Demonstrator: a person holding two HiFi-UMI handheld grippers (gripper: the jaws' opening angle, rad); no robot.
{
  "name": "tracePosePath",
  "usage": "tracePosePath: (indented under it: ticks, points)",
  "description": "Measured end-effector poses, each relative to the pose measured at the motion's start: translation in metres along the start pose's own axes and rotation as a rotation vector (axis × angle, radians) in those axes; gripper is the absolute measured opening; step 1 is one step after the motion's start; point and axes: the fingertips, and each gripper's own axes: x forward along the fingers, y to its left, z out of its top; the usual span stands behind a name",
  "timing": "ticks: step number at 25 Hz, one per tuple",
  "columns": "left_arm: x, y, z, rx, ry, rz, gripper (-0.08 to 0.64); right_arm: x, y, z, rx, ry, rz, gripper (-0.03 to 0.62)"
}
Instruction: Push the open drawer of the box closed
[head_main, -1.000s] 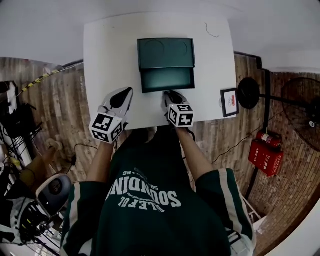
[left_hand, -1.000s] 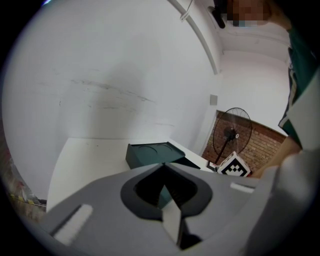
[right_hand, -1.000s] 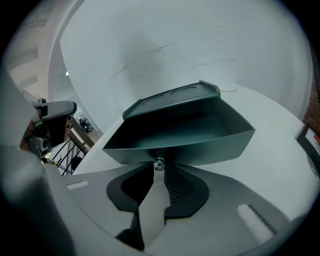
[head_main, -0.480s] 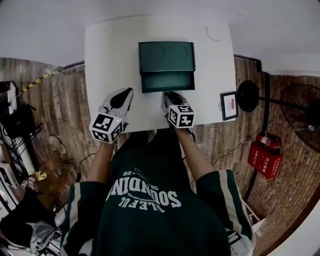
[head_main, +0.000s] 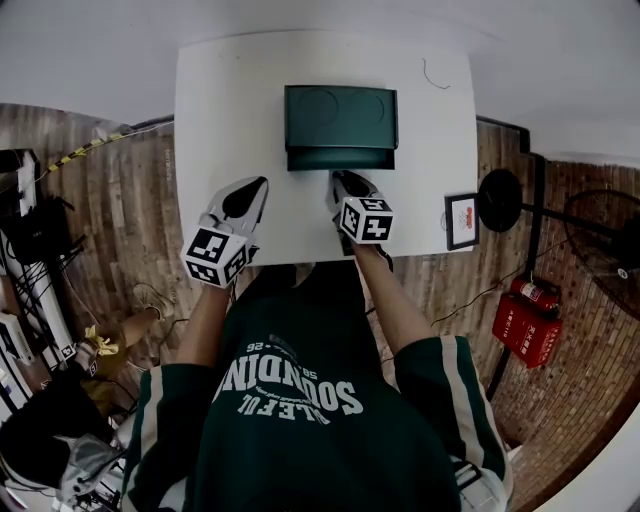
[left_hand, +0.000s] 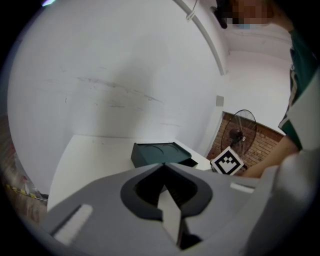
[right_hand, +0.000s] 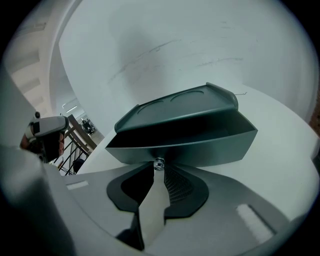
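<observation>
Drawer (right_hand: 210, 149) sits part open; right gripper's (right_hand: 158, 169) closed fingers may slip off its knob (right_hand: 159, 162), skidding the box (right_hand: 175, 107); left gripper (left_hand: 163, 172) closed, empty.

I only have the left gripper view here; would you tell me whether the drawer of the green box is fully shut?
Observer: Not quite. In the head view the drawer juts out of the box by a narrow strip.
Operator: Thank you. What is pushing it?
Observer: The right gripper is at the drawer's front, with the small knob between its jaw tips.
Operator: And the one I am riding on?
Observer: The left gripper is apart from the box, over bare table.
</observation>
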Motion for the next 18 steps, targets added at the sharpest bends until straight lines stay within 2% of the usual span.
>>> tracePosePath:
  ticks: [18]
  points:
    - [0.001, 0.017, 0.003, -0.049, -0.008, 0.095, 0.052, 0.026, -0.003, 0.034, 0.007, -0.016, 0.050, 0.066]
